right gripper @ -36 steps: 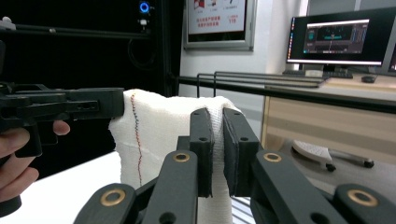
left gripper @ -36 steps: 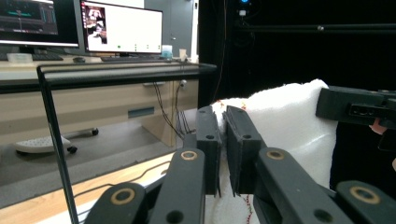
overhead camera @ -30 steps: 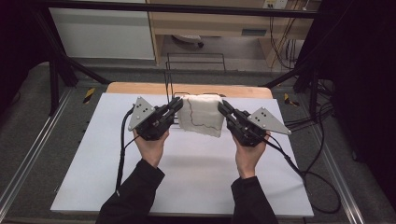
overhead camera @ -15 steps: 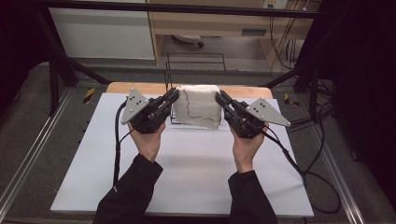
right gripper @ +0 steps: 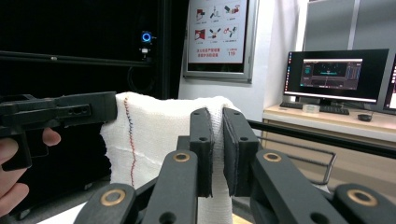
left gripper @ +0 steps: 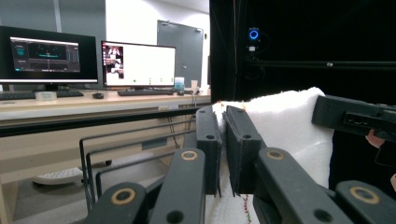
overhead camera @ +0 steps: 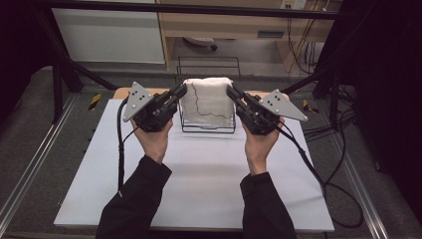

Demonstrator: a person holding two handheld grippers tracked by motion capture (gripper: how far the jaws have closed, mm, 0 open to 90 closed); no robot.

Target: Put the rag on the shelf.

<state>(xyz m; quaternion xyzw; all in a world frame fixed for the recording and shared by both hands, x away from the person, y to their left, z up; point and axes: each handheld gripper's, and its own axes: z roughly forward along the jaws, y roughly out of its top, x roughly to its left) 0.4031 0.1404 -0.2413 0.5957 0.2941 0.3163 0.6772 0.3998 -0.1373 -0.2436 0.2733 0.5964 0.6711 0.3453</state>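
Both grippers pinched a white towel above a wire rack, at 12 o'clock on the white table.
Left gripper (overhead camera: 180, 91) was clamped narrow on the white towel (overhead camera: 208, 99) left edge; wire rack (overhead camera: 208, 127) sat below; right gripper (overhead camera: 233, 92) was clamped on the right edge; white table (overhead camera: 199, 179).
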